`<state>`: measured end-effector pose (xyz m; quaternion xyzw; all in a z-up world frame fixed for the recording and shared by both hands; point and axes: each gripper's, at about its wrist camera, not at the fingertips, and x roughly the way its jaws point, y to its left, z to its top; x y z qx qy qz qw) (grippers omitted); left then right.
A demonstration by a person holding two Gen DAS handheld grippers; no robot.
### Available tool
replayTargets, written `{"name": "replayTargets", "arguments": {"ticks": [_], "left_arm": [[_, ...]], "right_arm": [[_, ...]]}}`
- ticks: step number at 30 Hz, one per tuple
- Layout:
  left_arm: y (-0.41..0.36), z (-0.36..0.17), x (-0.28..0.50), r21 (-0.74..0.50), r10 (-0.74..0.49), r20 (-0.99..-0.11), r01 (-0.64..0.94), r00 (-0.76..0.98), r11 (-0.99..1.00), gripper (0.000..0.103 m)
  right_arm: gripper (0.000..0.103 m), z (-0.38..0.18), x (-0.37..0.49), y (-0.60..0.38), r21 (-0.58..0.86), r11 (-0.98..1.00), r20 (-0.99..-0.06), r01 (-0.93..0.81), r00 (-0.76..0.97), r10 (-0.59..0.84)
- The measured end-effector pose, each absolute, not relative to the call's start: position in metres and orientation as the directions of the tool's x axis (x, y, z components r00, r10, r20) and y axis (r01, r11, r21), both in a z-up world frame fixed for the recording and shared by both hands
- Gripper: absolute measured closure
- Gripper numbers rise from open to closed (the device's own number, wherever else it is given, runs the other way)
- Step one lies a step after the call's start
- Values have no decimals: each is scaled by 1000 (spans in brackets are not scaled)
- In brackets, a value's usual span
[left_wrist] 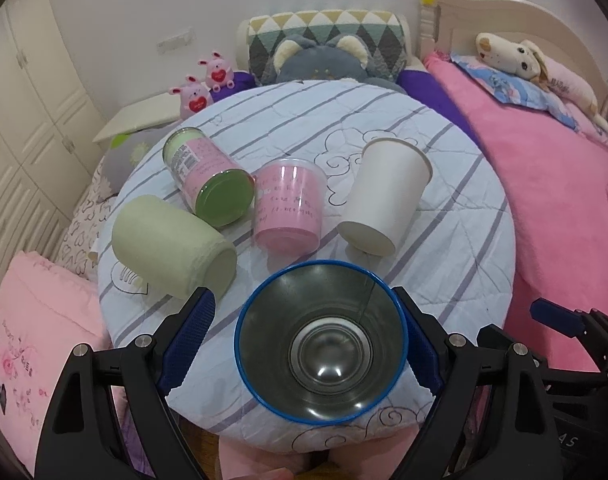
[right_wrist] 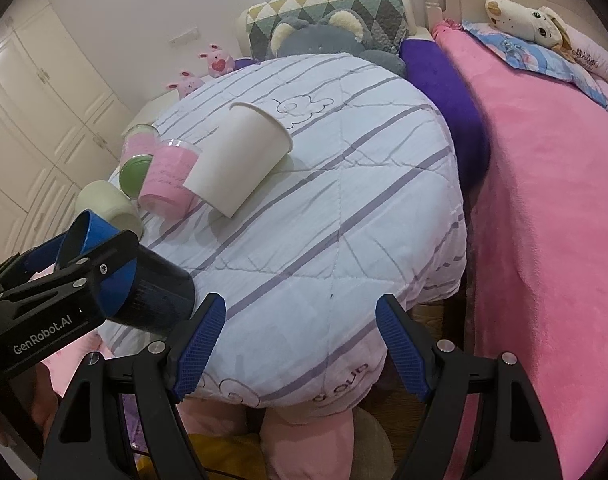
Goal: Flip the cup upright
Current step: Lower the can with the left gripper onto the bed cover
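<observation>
**Q:** Where is the cup, and which tool is on it?

**A:** The blue-rimmed steel cup (left_wrist: 320, 342) sits between the fingers of the left gripper (left_wrist: 308, 344), at the near edge of the round table (left_wrist: 444, 248) with its striped quilted cover. In the left wrist view its open mouth faces the camera. From the right wrist view the same cup (right_wrist: 143, 280) is tilted, its dark body pointing toward 4 o'clock and its blue rim toward 10 o'clock.

**Q:** Is it gripped?

**A:** The right finger pad touches the rim. The left pad seems to stand slightly off it, so I cannot tell whether the grip is firm.

**Q:** And the other tool?

**A:** The right gripper (right_wrist: 299, 344) is spread wide and holds nothing. It hangs over the table's near edge, with the cup at its 9 o'clock.

**Q:** What does the next move turn on?

**A:** On the cup's long axis, which runs roughly along the left gripper's line of sight. A wrist roll would likely bring the mouth upward.

**Q:** Anything nearby?

**A:** A pale green cup (left_wrist: 171, 246) at 11 o'clock, a pink cup (left_wrist: 289, 206) at 12 and a white paper cup (left_wrist: 386, 196) at 1, all lying tipped.
</observation>
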<state>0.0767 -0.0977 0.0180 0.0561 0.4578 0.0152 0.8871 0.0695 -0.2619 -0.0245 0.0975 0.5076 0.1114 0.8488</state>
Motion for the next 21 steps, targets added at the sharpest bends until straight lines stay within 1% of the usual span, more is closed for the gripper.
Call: {"name": "replayTargets", "arguments": {"ticks": [15, 21], "left_arm": [[-78, 24, 37, 98, 30, -781, 76, 623, 992, 14], [-71, 21, 46, 70, -4, -763, 89, 646, 994, 14]], "right_arm": [[24, -8, 26, -241, 237, 968, -807, -80, 539, 242], [24, -13, 17, -229, 235, 969, -812, -71, 533, 236]]}}
